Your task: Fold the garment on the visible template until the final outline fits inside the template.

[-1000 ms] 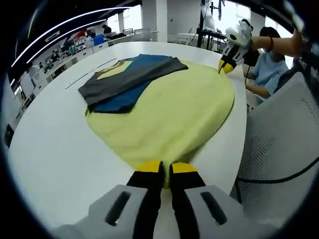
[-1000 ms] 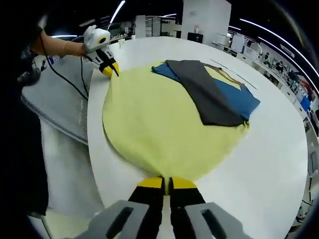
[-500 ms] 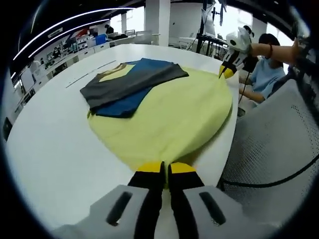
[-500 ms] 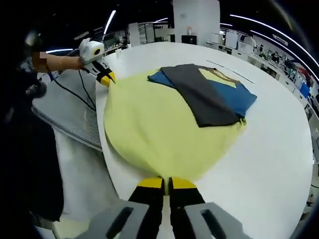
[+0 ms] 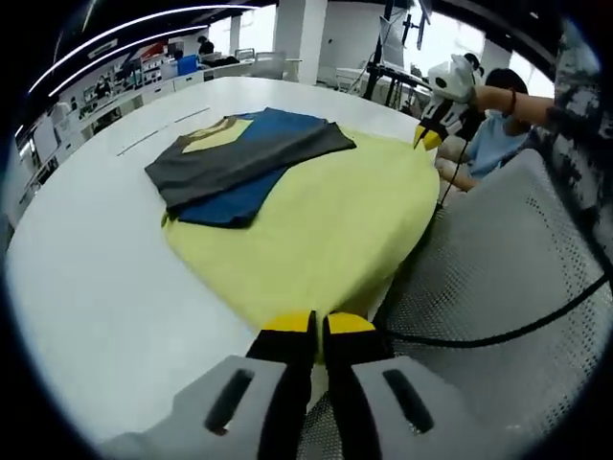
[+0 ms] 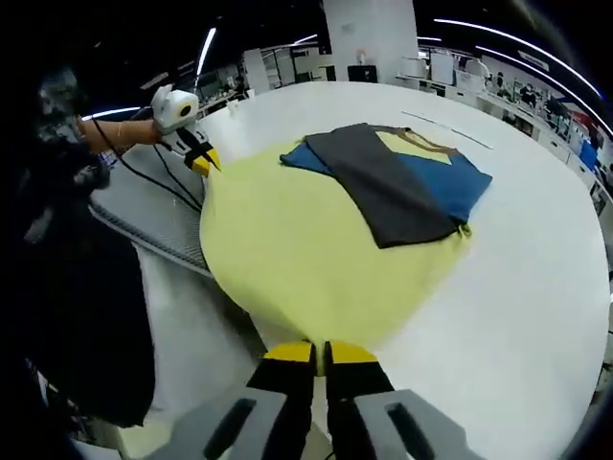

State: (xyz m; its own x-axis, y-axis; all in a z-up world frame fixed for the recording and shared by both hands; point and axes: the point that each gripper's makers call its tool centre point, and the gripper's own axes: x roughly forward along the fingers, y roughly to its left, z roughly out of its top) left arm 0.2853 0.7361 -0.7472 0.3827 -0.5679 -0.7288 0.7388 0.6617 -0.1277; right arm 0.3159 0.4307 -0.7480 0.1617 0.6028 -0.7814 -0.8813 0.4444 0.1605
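- A round white table (image 5: 86, 287) (image 6: 536, 287) bears the work.
- A grey mesh chair (image 5: 498, 278) (image 6: 144, 206) stands just beside its edge.
- A black cable (image 5: 498, 335) (image 6: 144, 177) crosses the mesh.
- A seated person in a light blue top (image 5: 484, 134) is behind.
- A white pillar (image 6: 369, 38) stands far off.

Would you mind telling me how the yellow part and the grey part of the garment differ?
The yellow part is broad, spread flat and pinched by both grippers, left and right; the grey part is a narrower band folded across the blue part, touched by neither. Both lie on the white table.
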